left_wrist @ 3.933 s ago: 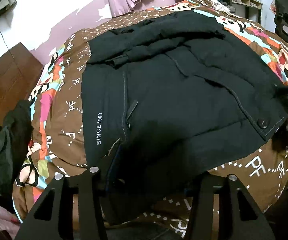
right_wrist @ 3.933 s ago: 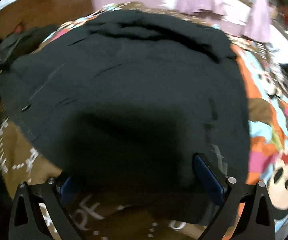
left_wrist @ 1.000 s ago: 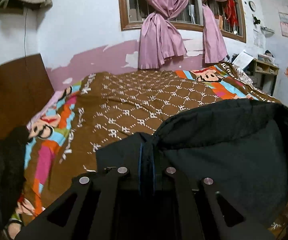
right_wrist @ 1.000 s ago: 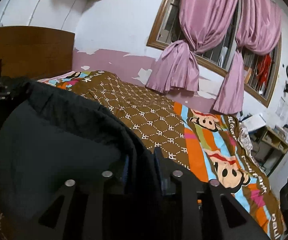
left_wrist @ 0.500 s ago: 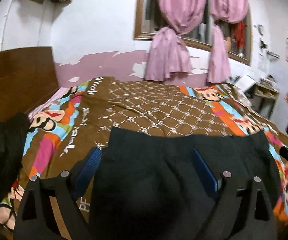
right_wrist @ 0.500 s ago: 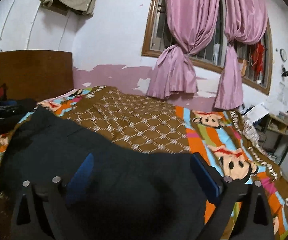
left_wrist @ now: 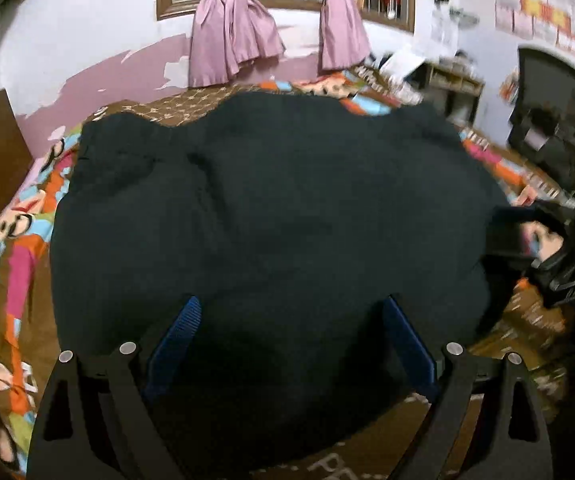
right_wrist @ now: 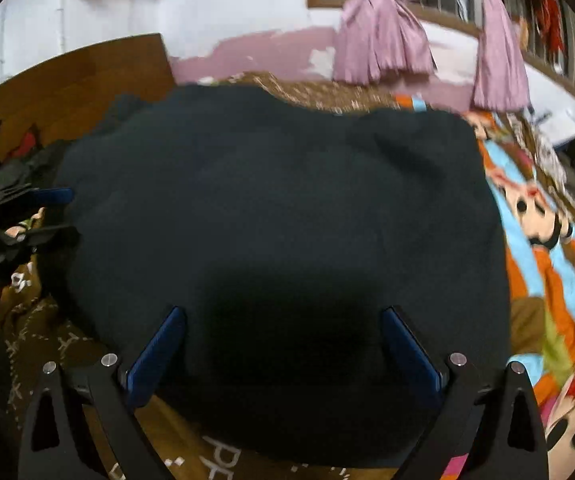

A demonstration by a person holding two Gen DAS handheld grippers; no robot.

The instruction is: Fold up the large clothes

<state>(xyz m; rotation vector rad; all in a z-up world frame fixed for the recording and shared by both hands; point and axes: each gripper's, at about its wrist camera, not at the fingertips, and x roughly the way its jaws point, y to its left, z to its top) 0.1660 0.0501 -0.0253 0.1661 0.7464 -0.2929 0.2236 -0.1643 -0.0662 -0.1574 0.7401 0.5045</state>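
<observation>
A large black jacket (left_wrist: 279, 208) lies folded in a rounded heap on the bed, plain back side up; it also fills the right wrist view (right_wrist: 279, 220). My left gripper (left_wrist: 291, 336) is open and empty, just above the jacket's near edge. My right gripper (right_wrist: 283, 344) is open and empty over the same near edge. The right gripper shows at the right of the left wrist view (left_wrist: 543, 240). The left gripper shows at the left of the right wrist view (right_wrist: 27, 216).
The bed has a brown and multicoloured cartoon cover (left_wrist: 19, 240). A wooden headboard (right_wrist: 71, 80) and a dark clothes pile (right_wrist: 19, 168) are to the left. Pink curtains (left_wrist: 231, 32) hang at the back wall. A shelf (left_wrist: 451, 84) and a dark chair (left_wrist: 547, 96) stand right.
Both grippers held the jacket's edge shut a second ago and carried it over. They have since opened and let it go, and now tilt down over the folded jacket.
</observation>
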